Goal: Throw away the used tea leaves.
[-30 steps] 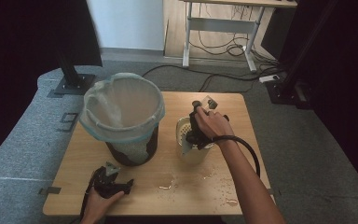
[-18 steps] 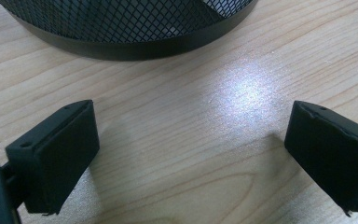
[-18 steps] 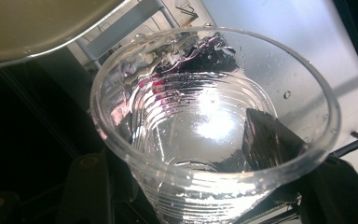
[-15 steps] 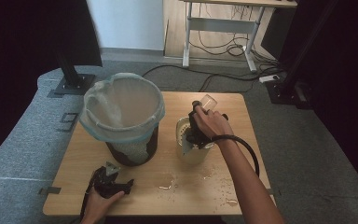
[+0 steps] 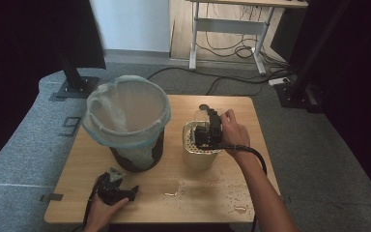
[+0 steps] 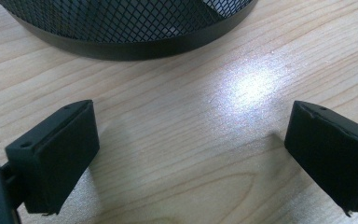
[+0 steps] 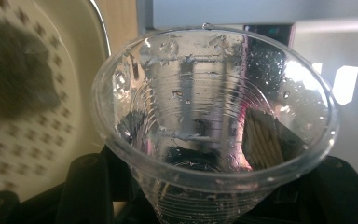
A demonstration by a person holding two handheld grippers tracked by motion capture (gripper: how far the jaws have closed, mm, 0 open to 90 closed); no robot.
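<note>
In the middle right of the high view we see the right hand-held gripper (image 5: 207,129) clamped on a clear plastic cup (image 7: 214,121), held over a cream perforated container (image 5: 200,153) that stands on the desk (image 5: 251,188). In the right gripper view the cup's mouth faces the camera, its wall beaded with drops, its lower body between the black jaws, and the container's holed surface lies at the left of the frame; we cannot tell how far the cup is tipped.

At the lower left of the high view the left hand-held gripper (image 5: 116,186) rests on the desk with its jaws spread wide and nothing between them; its own view shows bare wood there and the black mesh bin (image 6: 126,23) just ahead.

Our judgement on risk: the thin cup could buckle or slip if the squeeze changes, and any water left in it may miss the container and add to the splashes (image 5: 224,195) already on the wood at the lower centre. The bin, lined with a pale bag (image 5: 125,113), stands just beside the container, so a sideways swing could knock it.

Open room lies toward the right and top edges of the desk; the near edge is wet.
</note>
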